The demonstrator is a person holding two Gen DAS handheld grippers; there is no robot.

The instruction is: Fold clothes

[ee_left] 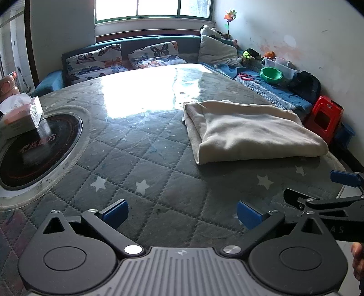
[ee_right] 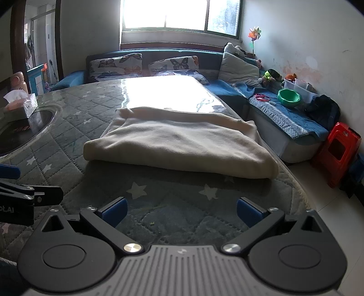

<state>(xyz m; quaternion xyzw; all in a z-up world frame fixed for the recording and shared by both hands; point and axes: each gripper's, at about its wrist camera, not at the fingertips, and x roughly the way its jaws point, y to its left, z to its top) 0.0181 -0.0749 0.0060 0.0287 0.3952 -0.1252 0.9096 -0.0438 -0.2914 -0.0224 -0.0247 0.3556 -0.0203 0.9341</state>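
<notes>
2 blue-padded grippers, left and right, hover with jaws spread wide and empty above a quilted grey star-print table cover. Folded cream fleece garment lies ahead of both, untouched, toward the table's right side.

A: Light source?
B: Daylight from the window, blown out white; strong glare on the glossy counter beneath it.
A: Image quality?
B: Sharp centrally; heavy fisheye bending and dark vignetted corners. Foreground dim, shadows soft.
</notes>
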